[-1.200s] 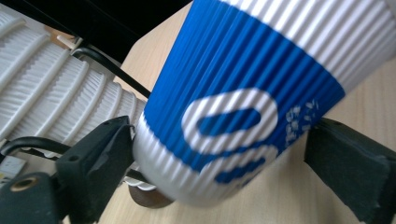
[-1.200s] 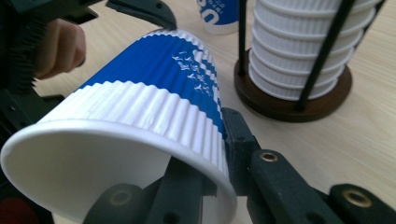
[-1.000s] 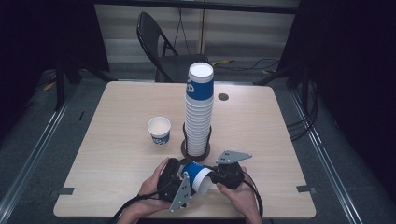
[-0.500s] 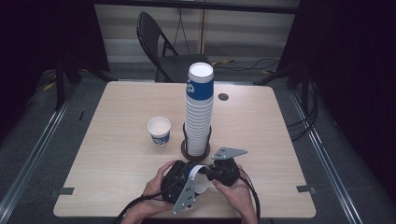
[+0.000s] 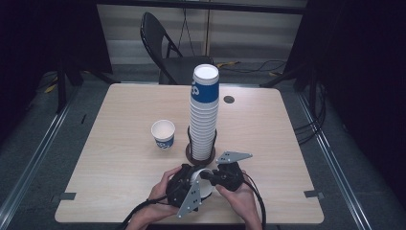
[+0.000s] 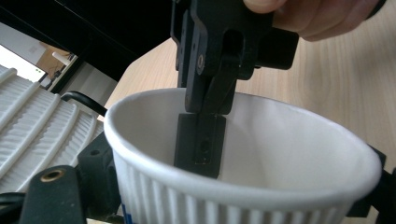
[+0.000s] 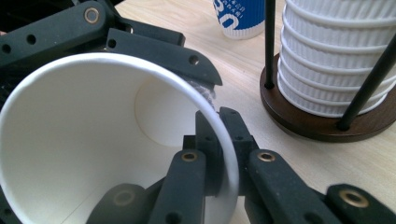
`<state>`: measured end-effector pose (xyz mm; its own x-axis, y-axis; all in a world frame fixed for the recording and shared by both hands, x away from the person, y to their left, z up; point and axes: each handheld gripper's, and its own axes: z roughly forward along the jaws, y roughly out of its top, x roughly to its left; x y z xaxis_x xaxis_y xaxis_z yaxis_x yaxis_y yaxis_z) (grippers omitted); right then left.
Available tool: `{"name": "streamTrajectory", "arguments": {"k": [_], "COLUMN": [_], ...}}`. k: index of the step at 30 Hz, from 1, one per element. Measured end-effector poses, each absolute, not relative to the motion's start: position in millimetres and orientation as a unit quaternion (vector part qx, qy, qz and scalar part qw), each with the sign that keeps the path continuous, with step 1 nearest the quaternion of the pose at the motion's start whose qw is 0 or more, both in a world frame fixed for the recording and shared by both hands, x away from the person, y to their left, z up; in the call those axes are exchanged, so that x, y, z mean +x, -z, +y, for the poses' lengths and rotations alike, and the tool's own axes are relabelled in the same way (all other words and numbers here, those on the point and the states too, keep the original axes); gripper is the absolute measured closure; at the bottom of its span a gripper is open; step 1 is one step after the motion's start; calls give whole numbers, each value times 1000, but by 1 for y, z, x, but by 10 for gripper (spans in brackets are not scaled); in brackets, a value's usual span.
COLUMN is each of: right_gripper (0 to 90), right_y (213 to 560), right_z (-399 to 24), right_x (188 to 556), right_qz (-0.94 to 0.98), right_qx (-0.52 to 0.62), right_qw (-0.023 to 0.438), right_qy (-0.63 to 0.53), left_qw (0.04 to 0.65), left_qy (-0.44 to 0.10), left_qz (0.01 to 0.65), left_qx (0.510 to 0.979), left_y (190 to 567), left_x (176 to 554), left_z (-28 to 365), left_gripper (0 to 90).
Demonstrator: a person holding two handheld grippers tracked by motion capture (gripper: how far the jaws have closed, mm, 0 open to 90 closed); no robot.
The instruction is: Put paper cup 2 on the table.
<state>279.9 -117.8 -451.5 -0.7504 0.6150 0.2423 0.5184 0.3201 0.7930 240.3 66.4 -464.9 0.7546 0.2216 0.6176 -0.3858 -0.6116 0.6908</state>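
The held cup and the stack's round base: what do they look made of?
Cup: apparently paper, matte white inside, with a ribbed outer wall and thin rolled rim. Base: probably dark-stained wood or a wood-look finish, smooth with a slight sheen, carrying thin black rods, likely metal.

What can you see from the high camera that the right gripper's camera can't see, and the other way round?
High view alone: the black folding chair behind the light wooden table, the full tall stack of white ribbed paper cups, and both of the person's hands. Right gripper view alone: the right gripper pinching the rim of the white paper cup, one jaw inside, one outside, and the cup's round bottom. Both: that cup, the stack's dark wooden base, and the small blue-and-white cup.
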Motion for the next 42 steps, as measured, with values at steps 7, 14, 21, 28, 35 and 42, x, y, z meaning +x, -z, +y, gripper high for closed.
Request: {"name": "streamTrajectory", "arguments": {"k": [7, 14, 21, 28, 35, 42], "right_gripper": [736, 572, 352, 205, 137, 137], "right_y": [454, 451, 447, 449, 457, 471], "right_z": [-122, -130, -141, -153, -161, -169], "right_x": [277, 269, 264, 257, 254, 254], "right_qz": [791, 765, 714, 684, 679, 676], "right_qx": [368, 378, 399, 407, 414, 426], "right_qw": [63, 88, 133, 176, 213, 249], "right_qy": [-484, -514, -559, -579, -568, -547], "left_qw": [464, 497, 537, 561, 586, 604], "left_qy": [-325, -295, -250, -232, -213, -214], "left_qz": [-26, 30, 110, 168, 222, 266], "left_qx": [824, 815, 798, 777, 749, 720], "left_y": [462, 461, 463, 461, 457, 454], "left_x": [243, 251, 268, 277, 283, 290], "left_z": [70, 78, 98, 119, 141, 170], "left_gripper": [175, 173, 172, 172, 170, 170]}}
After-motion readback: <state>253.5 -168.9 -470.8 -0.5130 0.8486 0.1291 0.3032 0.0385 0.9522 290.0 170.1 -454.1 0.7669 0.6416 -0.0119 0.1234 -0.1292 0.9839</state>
